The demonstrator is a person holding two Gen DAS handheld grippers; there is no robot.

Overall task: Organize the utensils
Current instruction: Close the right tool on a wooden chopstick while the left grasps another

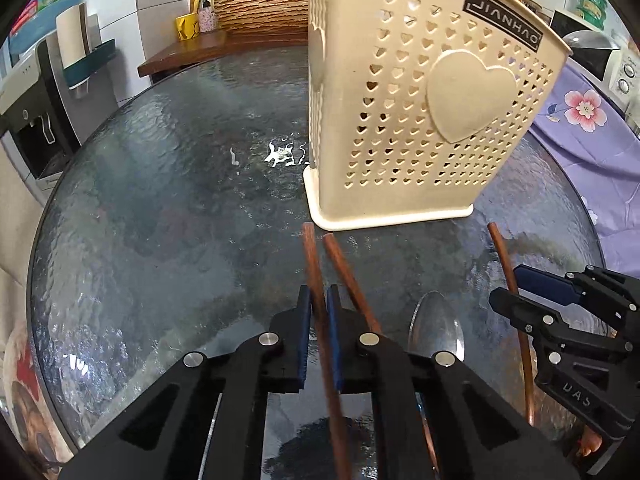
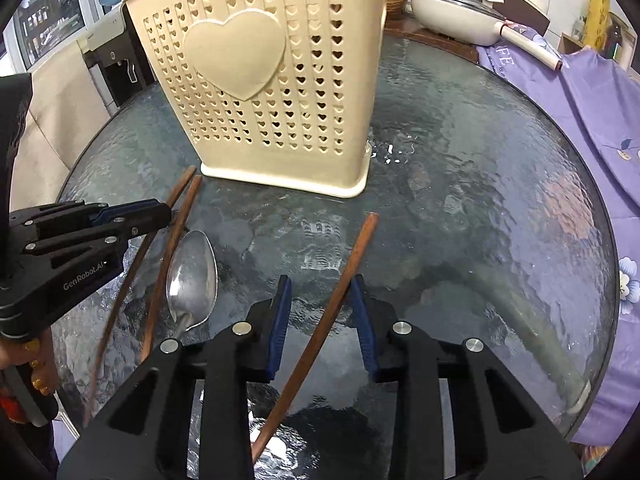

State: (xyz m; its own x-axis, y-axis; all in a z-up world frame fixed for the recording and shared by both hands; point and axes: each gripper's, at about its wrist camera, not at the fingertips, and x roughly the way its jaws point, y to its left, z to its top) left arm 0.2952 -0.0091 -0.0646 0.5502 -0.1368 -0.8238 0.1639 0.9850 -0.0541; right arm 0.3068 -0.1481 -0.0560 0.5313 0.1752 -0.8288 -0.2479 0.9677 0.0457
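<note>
A cream utensil holder (image 1: 416, 92) with heart holes stands upright on the round glass table (image 1: 160, 200); it also shows in the right wrist view (image 2: 276, 80). My left gripper (image 1: 319, 300) is shut on a brown chopstick (image 1: 316, 272). A second chopstick (image 1: 348, 276) lies just right of it. A metal spoon (image 1: 438, 328) lies face up beside them (image 2: 192, 276). My right gripper (image 2: 322, 292) is open, its fingers on either side of a third chopstick (image 2: 340, 292) lying on the glass. The left gripper (image 2: 120, 220) shows at the left of the right wrist view.
A purple flowered cloth (image 2: 580, 128) covers the right side beyond the table. A white pan (image 2: 452, 12) sits behind the table. A wooden shelf (image 1: 224, 46) with bottles and a woven basket (image 1: 260, 10) stands at the back. A water dispenser (image 1: 36, 120) stands at the left.
</note>
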